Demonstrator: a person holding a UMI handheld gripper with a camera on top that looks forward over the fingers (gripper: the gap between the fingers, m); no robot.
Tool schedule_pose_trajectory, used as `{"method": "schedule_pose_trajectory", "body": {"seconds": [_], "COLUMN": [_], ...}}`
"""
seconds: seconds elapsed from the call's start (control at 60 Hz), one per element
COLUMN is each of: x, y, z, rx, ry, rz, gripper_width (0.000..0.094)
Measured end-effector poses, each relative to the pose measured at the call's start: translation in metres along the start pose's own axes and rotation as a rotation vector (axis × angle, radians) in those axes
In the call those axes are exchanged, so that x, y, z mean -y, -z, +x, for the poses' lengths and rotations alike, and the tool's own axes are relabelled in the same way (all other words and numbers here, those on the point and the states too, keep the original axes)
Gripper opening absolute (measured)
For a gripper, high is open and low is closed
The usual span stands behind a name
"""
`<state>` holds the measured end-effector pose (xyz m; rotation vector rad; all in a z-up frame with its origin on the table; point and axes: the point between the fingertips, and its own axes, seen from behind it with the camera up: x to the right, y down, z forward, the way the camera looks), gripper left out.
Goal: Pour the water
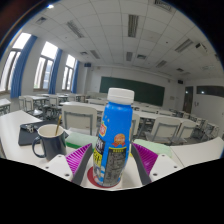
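Partly hidden, gripper point(108, 160) holds bottle point(115, 135).

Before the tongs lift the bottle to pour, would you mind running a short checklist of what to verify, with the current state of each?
1. Bottle stands between the fingers of the tongs: ok.
2. Bottle upright on the white table: ok.
3. Both pads pressing firmly on the bottle: cannot tell; the fingers sit close at either side, but contact is unclear.
4. White cap removed for pouring: not ok; it appears to be on.
5. Dark mug upright, mouth open, beside the bottle: ok.
6. Mug apart from the bottle: ok; a gap shows.
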<state>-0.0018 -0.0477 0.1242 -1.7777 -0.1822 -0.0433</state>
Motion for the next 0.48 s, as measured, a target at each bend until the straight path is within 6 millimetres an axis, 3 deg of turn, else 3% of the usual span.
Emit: {"method": "schedule_pose_trajectory", "body": {"seconds": [0.067, 0.083, 0.2, 0.217, 0.317, 0.35, 0.45, 0.483], "x": [-0.010, -0.008, -0.017, -0.018, -0.014, -0.018, -0.017, -0.019], "y": [0.016, 0.036, 0.099, 0.118, 0.162, 0.191, 0.211, 0.226], "z": [0.004, 0.008, 0.000, -0.007, -0.036, -0.051, -0.074, -0.078], "rx": [0.007, 0.012, 0.043, 0.056, 0.128, 0.161, 0.222, 0.207], "ry": [-0.036, -0.042, -0.057, -0.058, -0.082, -0.092, -0.106, -0.104], "rz": [-0.005, -0.008, -0.003, -0.004, 0.022, 0.038, 0.075, 0.097], "gripper_width": [0.0847, 0.0857, 0.0850, 0.0849, 0.0849, 0.0853, 0.0853, 0.0853]}}
